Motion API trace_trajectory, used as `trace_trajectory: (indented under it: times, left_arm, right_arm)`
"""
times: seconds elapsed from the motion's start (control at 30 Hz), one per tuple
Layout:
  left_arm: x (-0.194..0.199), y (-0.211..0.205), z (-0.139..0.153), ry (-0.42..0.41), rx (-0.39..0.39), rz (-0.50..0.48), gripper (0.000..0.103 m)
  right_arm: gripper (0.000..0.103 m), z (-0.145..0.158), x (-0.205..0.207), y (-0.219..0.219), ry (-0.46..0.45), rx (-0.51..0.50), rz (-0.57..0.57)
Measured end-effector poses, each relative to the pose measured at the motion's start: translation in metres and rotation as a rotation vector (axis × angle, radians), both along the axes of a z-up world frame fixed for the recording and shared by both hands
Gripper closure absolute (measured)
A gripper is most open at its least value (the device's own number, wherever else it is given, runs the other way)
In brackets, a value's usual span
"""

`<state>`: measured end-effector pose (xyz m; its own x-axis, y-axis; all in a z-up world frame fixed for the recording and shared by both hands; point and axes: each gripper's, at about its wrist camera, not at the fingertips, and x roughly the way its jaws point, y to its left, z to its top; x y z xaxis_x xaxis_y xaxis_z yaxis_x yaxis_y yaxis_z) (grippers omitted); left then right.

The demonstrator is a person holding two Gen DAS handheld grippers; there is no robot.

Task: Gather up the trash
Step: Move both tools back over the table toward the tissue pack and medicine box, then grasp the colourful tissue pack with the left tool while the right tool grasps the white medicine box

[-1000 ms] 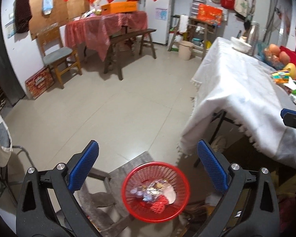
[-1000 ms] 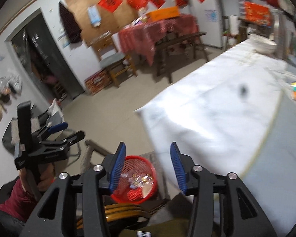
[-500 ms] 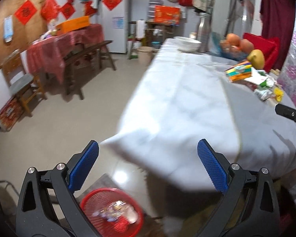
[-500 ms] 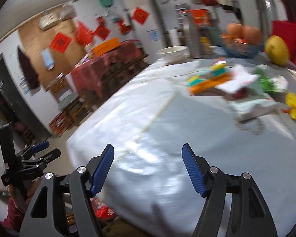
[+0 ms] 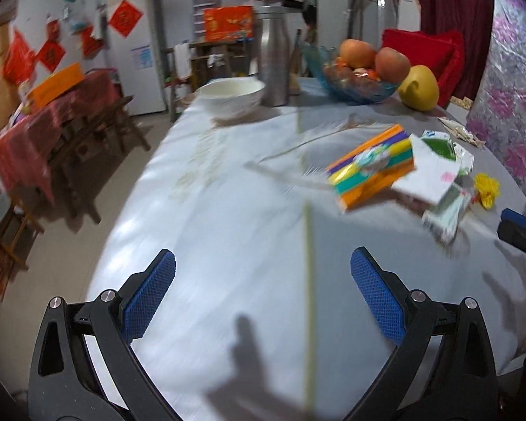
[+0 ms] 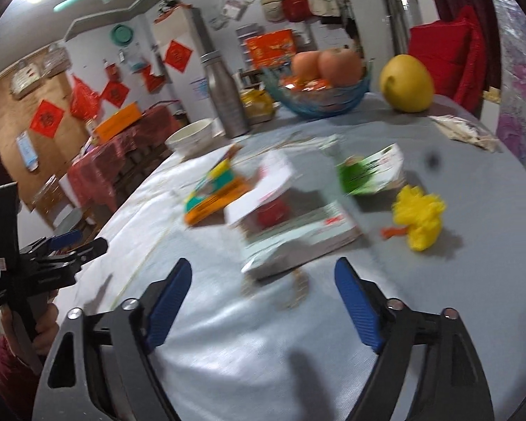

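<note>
Both tongs hung over the table (image 5: 210, 217) with nothing between them: the left tongs (image 5: 263, 293) stood wide apart, the right tongs (image 6: 263, 296) were opening. Ahead of the right tongs lay the trash: one flat wrapper (image 6: 298, 236), one yellow crumpled wad (image 6: 419, 215), one green packet (image 6: 368, 175), and one orange striped box (image 6: 215, 193). Beyond stood one white bowl (image 5: 231, 96) and one fruit bowl (image 5: 354, 86).

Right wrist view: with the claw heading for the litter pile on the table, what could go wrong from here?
The wrappers overlap: the flat white packet lies under a folded white paper, so the opening, empty right claw may drag several. The yellow crumpled scrap sits apart and could be missed. The orange box may not be trash.
</note>
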<state>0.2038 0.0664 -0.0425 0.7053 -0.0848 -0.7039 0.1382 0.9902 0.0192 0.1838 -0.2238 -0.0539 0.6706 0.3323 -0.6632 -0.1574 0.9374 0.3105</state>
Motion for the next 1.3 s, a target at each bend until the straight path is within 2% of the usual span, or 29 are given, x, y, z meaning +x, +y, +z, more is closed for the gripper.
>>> trace_trajectory:
  times: [0.1, 0.3, 0.47, 0.57, 0.6, 0.7, 0.8, 0.93, 1.0, 1.03, 1.1, 1.2, 1.3]
  left_arm:
    - [0.029, -0.030, -0.003, 0.003, 0.021, -0.071, 0.007]
    - [0.072, -0.083, -0.016, -0.002, 0.123, -0.221, 0.007]
    - [0.097, -0.108, -0.023, 0.003, 0.144, -0.299, 0.007]
    - [0.108, -0.112, -0.027, 0.038, 0.104, -0.310, 0.007]
    - [0.111, -0.112, -0.028, 0.045, 0.089, -0.302, 0.009]
    - [0.115, -0.110, -0.031, 0.075, 0.023, -0.288, 0.035]
    - [0.107, -0.102, -0.031, 0.081, -0.003, -0.233, 0.047]
    - [0.092, -0.094, -0.028, 0.119, -0.081, -0.227, 0.046]
    - [0.087, -0.096, -0.027, 0.120, -0.085, -0.235, 0.040]
    - [0.087, -0.099, -0.027, 0.118, -0.076, -0.242, 0.030]
    - [0.089, -0.104, -0.026, 0.094, -0.040, -0.231, 0.020]
    - [0.103, -0.115, -0.027, 0.083, 0.005, -0.250, 0.019]
    - [0.122, -0.117, -0.036, 0.106, 0.018, -0.220, 0.019]
  right_arm:
    - [0.020, -0.002, 0.013, -0.013, 0.002, 0.012, -0.022]
    - [0.020, -0.007, 0.025, -0.026, -0.010, 0.007, -0.051]
    - [0.019, -0.014, 0.027, -0.032, -0.021, 0.026, -0.051]
    - [0.019, -0.020, 0.030, -0.030, -0.004, 0.019, -0.045]
    - [0.019, -0.019, 0.029, -0.029, -0.005, 0.021, -0.039]
    - [0.016, -0.018, 0.026, -0.025, -0.016, 0.007, -0.034]
    - [0.016, -0.017, 0.024, -0.023, -0.028, -0.003, -0.027]
    - [0.015, -0.016, 0.022, -0.024, -0.036, 0.002, -0.028]
    - [0.015, -0.016, 0.021, -0.026, -0.035, 0.014, -0.034]
    - [0.015, -0.016, 0.020, -0.027, -0.035, 0.020, -0.037]
    - [0.015, -0.017, 0.019, -0.029, -0.036, 0.031, -0.045]
    - [0.015, -0.017, 0.018, -0.033, -0.036, 0.048, -0.058]
    - [0.015, -0.018, 0.019, -0.035, -0.026, 0.061, -0.064]
